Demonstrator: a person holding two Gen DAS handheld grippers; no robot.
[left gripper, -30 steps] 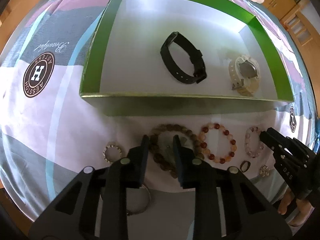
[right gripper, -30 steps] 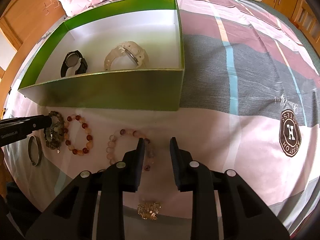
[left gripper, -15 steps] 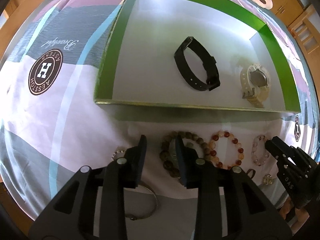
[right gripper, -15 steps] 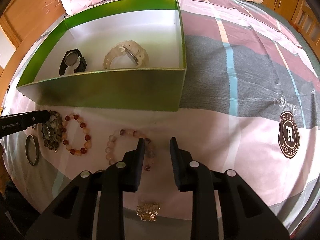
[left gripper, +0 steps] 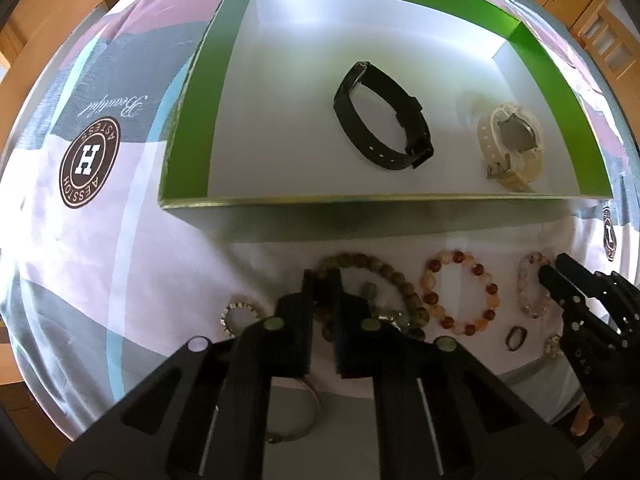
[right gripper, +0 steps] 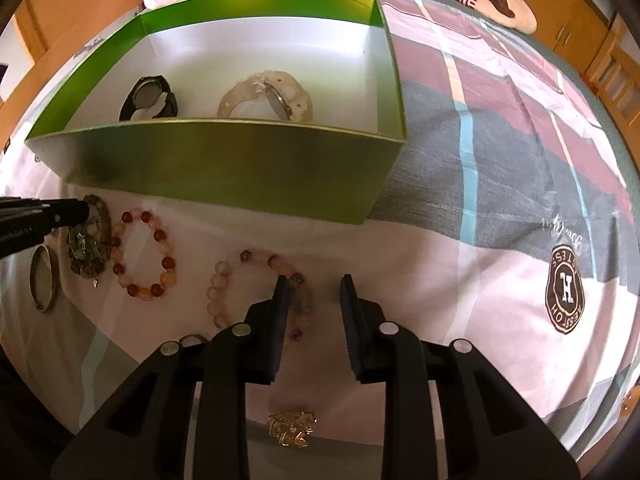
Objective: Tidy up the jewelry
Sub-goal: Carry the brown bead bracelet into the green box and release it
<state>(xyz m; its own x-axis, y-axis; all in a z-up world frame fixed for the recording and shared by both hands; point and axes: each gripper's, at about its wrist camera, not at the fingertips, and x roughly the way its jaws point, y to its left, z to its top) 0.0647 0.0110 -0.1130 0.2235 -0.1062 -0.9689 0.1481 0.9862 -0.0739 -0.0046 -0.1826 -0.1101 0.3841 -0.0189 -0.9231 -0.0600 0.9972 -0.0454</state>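
Observation:
A brown bead bracelet (left gripper: pixel 384 272) lies on the bedsheet in front of the green box (left gripper: pixel 192 120). My left gripper (left gripper: pixel 323 280) points down and is shut on the bracelet's near-left beads. Beside it lie a red-orange bead bracelet (left gripper: pixel 460 292) and a pale pink bead bracelet (right gripper: pixel 224 280). My right gripper (right gripper: pixel 314 284) stands over the pink bracelet's right side. Its jaws are closing, a few beads sit just inside the left finger, and the pads do not press them. A black watch (left gripper: pixel 384 120) and a cream watch (left gripper: pixel 512 140) lie inside the box.
A sparkly ring (left gripper: pixel 238 316), a silver bangle (left gripper: pixel 304 420) and a small dark ring (left gripper: pixel 516 336) lie near the bracelets. A gold trinket (right gripper: pixel 292 428) sits under my right gripper. The box's near wall (right gripper: pixel 240 160) stands just beyond the bracelets. Wooden furniture surrounds the bed.
My left gripper's jaws have closed onto the brown bead bracelet. The right jaws have narrowed slightly over the pale pink bracelet. Both hands have barely shifted.

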